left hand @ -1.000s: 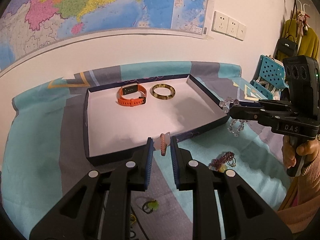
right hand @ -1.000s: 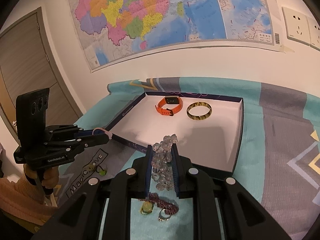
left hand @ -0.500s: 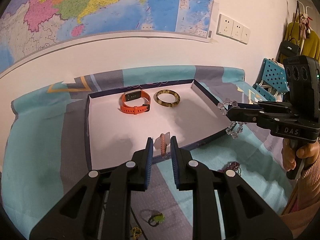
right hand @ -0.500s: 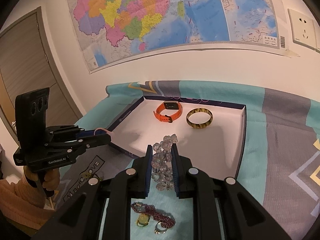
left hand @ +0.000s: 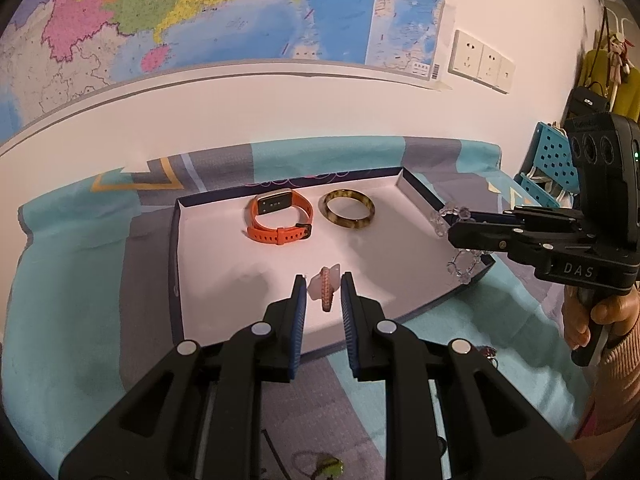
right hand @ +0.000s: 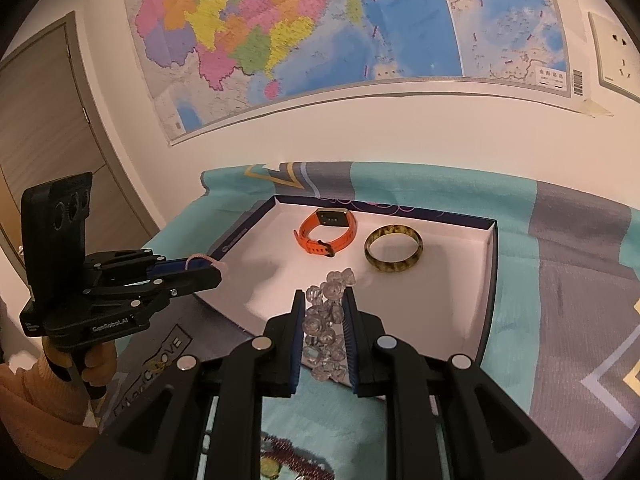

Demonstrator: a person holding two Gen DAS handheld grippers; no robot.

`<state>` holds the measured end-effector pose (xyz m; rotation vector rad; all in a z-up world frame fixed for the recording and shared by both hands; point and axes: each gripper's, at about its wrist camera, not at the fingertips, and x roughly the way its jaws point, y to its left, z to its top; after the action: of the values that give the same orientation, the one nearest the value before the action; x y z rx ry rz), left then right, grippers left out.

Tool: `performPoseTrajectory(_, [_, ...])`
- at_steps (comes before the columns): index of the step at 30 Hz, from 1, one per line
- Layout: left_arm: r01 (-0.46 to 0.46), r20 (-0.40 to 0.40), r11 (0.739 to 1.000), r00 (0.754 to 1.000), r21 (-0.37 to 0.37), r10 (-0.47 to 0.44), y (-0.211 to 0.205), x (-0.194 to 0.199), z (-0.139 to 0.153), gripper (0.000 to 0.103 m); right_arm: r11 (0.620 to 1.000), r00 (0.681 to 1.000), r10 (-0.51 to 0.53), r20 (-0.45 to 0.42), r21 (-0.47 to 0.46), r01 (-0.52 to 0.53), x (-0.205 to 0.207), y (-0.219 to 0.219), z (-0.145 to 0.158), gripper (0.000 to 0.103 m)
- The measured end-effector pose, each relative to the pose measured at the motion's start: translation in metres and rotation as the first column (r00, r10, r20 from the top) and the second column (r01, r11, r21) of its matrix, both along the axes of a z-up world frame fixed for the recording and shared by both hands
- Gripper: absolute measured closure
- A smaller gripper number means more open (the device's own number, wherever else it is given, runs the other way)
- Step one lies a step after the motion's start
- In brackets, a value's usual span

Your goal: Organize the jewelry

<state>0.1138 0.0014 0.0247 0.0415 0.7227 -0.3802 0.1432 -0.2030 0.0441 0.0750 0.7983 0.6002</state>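
A shallow white-lined box (left hand: 224,264) (right hand: 440,304) with dark blue walls lies on the patterned cloth. An orange watch (left hand: 280,220) (right hand: 326,232) and a mottled brown bangle (left hand: 349,210) (right hand: 394,254) rest at its far end. My left gripper (left hand: 323,284) is shut on a pink braided bracelet (left hand: 327,288), held above the box's near part; it also shows at the left (right hand: 216,270) of the right wrist view. My right gripper (right hand: 323,304) is shut on a clear bead bracelet (right hand: 326,320), over the box's near edge; the beads (left hand: 460,256) hang from its tips (left hand: 448,232) at the box's right wall.
Loose jewellery lies on the cloth in front of the box: a green-stone ring (left hand: 330,466) and a dark red coiled piece (right hand: 292,458). A map and wall sockets (left hand: 480,62) are behind. A blue perforated rack (left hand: 556,160) stands at the right, a door (right hand: 44,128) at the left.
Both grippers have moved forward over the box with their bracelets still held. The loose jewellery on the cloth has slid toward the bottom of both views.
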Motion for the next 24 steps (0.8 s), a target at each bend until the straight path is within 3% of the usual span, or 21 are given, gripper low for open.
performPoseTrajectory(13, [-0.022, -0.035, 1.000, 0.999, 0.005, 0.023, 0.000, 0.028, -0.012, 0.085, 1.000, 1.000, -0.014, -0.017, -0.017, 0.013, 0.033, 0.005, -0.009, 0.087])
performPoseTrajectory(24, [-0.037, -0.121, 0.999, 0.992, -0.006, 0.036, -0.002, 0.060, -0.031, 0.085, 0.998, 0.997, -0.014, -0.075, -0.066, 0.009, 0.056, 0.015, -0.031, 0.087])
